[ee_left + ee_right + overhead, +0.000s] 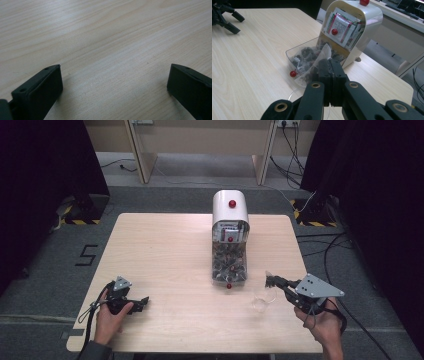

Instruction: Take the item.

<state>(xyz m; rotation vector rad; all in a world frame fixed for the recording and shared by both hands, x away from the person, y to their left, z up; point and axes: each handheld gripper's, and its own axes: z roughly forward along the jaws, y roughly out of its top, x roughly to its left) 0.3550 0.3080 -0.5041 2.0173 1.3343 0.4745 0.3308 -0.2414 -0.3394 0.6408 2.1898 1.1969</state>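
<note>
Right tongs [329,62] are clamped on a tea bag [317,63] near the surface's [165,250] right edge, while left tongs [113,82] are held open near its front-left corner.

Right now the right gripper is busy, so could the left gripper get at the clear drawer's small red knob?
Probably yes: the left gripper is open and holds nothing, and bare wooden table lies between it and the red knob on the clear drawer.
</note>
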